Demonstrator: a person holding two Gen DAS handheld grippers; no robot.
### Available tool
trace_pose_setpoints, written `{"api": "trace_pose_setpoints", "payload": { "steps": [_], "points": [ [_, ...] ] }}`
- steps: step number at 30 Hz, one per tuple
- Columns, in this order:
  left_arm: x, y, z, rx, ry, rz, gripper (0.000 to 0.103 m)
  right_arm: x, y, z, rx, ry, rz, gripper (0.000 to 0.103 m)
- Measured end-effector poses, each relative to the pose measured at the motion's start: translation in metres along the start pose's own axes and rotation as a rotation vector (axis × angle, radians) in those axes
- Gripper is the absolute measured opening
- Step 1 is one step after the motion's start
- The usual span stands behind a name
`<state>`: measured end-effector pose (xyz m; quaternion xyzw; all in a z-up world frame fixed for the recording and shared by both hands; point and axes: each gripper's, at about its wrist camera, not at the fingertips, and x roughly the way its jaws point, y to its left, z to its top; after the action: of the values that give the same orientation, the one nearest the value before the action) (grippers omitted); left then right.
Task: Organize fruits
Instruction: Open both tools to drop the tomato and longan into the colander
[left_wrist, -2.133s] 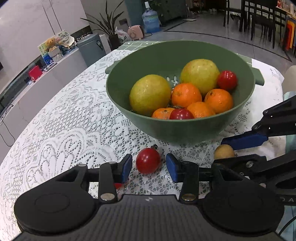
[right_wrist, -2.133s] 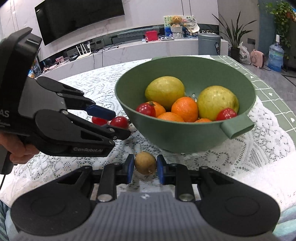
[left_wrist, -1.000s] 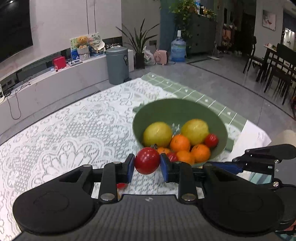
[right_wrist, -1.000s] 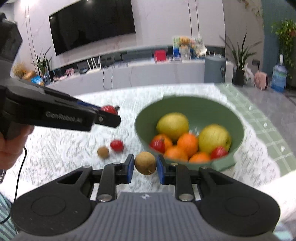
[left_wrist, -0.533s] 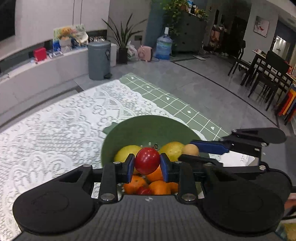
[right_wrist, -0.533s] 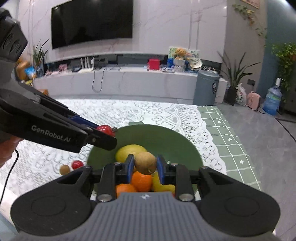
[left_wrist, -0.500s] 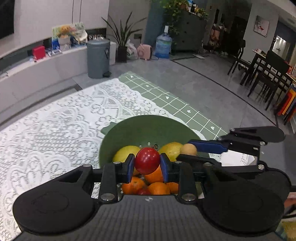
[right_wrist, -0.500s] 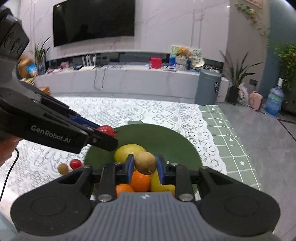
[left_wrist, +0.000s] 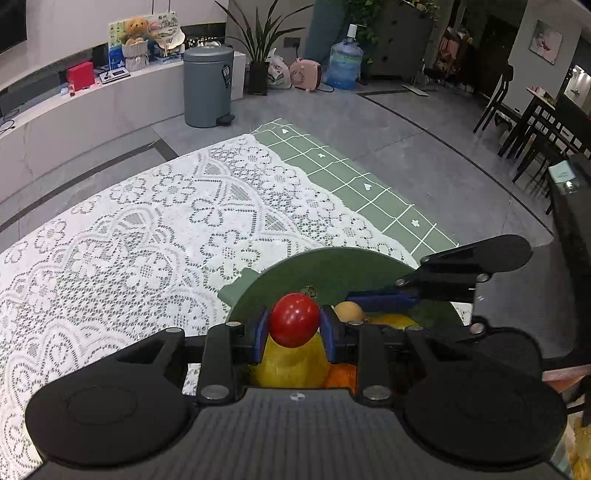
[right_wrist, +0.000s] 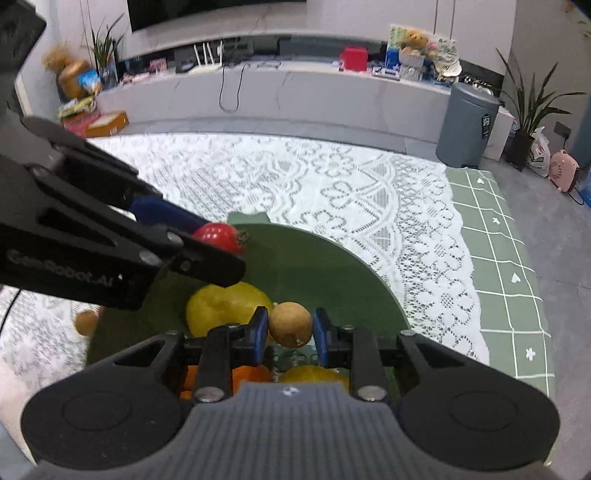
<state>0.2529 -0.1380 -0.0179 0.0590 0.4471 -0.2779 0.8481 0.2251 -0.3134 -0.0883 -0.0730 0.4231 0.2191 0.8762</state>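
Left wrist view: the left gripper (left_wrist: 294, 325) is clenched on a small red tomato (left_wrist: 294, 319), its blue pads pressing the fruit from both sides. Directly beneath and ahead of it sits the green bowl (left_wrist: 280, 280) on the lace-covered desk (left_wrist: 147, 236). Under the gripper, inside the bowl, lie a yellow fruit (left_wrist: 291, 363) and an orange (left_wrist: 341, 376). To the right, the right gripper (left_wrist: 352, 308) reaches in over the bowl, grasping a small brown fruit (left_wrist: 349, 312).

Right wrist view: the right gripper (right_wrist: 290, 325) is clamped on the brown fruit (right_wrist: 290, 324), held between its blue pads above the bowl (right_wrist: 332, 280). Below it lie a yellow fruit (right_wrist: 225, 304), an orange (right_wrist: 247, 373) and a second yellow fruit (right_wrist: 314, 373). To the upper left, the left gripper (right_wrist: 218, 236) holds the tomato (right_wrist: 216, 235) over the bowl's far rim. Another small brown fruit (right_wrist: 85, 321), blurred, lies on the desk (right_wrist: 332, 184) to the left, just outside the bowl.
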Motion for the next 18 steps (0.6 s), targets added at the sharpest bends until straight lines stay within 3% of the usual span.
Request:
{"api": "trace_pose_setpoints", "payload": {
  "steps": [8, 15, 18],
  "points": [
    [0.015, -0.002, 0.004, 0.013, 0.034, -0.009, 0.033, 0.014, -0.008, -0.004, 0.008, 0.052, 0.009, 0.023],
    [0.023, -0.002, 0.005, 0.013, 0.055, -0.016, 0.033, 0.008, -0.005, -0.010, -0.014, 0.040, -0.004, 0.024],
    [0.025, -0.004, 0.006, 0.017, 0.065, -0.019, 0.033, -0.003, -0.002, -0.014, -0.035, 0.026, -0.010, 0.034]
  ]
}}
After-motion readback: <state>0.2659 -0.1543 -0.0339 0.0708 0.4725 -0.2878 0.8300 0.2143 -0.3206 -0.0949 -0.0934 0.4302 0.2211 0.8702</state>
